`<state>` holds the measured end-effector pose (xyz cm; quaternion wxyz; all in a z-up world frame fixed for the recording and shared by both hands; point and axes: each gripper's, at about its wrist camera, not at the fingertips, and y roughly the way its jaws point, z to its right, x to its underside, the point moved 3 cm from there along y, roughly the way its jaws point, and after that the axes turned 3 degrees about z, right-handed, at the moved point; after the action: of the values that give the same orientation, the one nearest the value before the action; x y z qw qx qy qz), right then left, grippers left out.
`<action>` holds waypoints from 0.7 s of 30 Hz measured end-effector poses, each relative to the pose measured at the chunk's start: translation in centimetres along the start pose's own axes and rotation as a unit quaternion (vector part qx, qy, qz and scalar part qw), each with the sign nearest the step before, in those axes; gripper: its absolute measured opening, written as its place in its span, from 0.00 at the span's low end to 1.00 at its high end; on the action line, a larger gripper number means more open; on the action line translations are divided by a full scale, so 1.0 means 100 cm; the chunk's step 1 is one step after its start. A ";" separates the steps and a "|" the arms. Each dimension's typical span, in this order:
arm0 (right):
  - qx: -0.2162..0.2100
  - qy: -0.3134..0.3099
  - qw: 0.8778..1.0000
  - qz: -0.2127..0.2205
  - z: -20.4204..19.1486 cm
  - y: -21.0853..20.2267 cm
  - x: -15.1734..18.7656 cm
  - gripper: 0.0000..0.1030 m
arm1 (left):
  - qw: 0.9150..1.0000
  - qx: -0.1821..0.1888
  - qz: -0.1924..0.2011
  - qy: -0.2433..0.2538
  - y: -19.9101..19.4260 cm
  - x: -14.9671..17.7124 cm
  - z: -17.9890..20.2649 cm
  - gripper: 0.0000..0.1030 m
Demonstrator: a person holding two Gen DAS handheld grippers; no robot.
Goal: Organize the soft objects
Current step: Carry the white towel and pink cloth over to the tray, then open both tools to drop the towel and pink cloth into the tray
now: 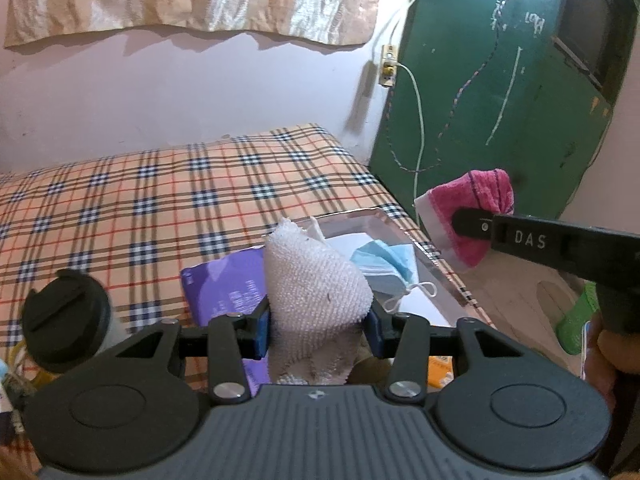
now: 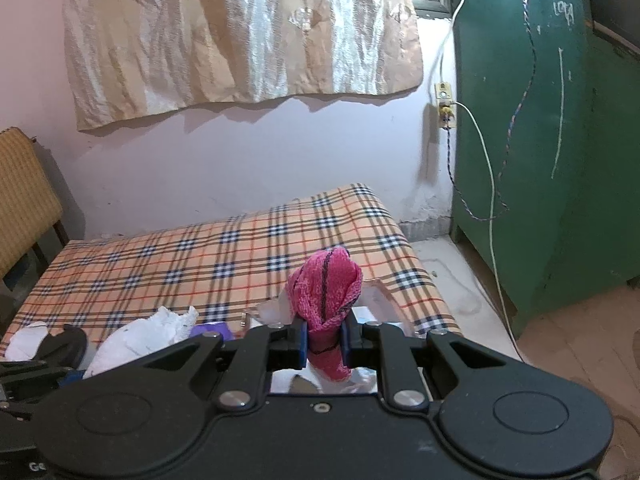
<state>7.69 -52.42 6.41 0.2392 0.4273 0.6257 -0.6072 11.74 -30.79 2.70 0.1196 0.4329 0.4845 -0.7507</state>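
1. Readable writing: raised letters "DAS" on the black arm of the right gripper, seen from the left wrist view. White print on the purple packet is too small to read. Chalk scrawl on the green door is illegible.
2. Left gripper: blue pads clamped on a white cloth, nubbly knit, bunched into a cone and held above the bed.
3. Right gripper: jaws pinched on a pink towel, looped terry with a dark stripe, folded into a rounded bundle and lifted over the bed's near corner.
4. Bed sheet: tan plaid, flat.
5. Clear plastic tray on the bed holds a pale blue pleated face mask with white ear loops; the cloth partly hides its contents.
6. A hand is cut off at the frame's right edge.
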 end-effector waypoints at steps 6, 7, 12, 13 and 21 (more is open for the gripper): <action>0.017 0.007 1.000 -0.011 0.023 0.006 0.007 0.19 | 1.000 0.011 -0.001 -0.003 0.018 -0.006 0.009 0.45; 0.018 0.008 1.000 -0.014 0.026 0.007 0.008 0.19 | 1.000 0.011 0.001 -0.001 0.020 -0.007 0.011 0.45; 0.027 0.013 0.999 -0.025 0.039 0.013 0.016 0.19 | 1.000 0.015 -0.003 0.003 0.037 -0.013 0.019 0.45; 0.029 0.012 0.999 -0.026 0.041 0.014 0.017 0.19 | 1.000 0.015 -0.004 0.006 0.040 -0.014 0.020 0.45; 0.028 0.011 0.999 -0.038 0.049 0.017 0.028 0.34 | 1.000 0.017 -0.009 0.003 0.061 -0.020 0.023 0.50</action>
<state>6.57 -56.61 2.43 0.1970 0.4166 0.6269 -0.6282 15.37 -36.21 0.76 0.1038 0.4329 0.4756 -0.7587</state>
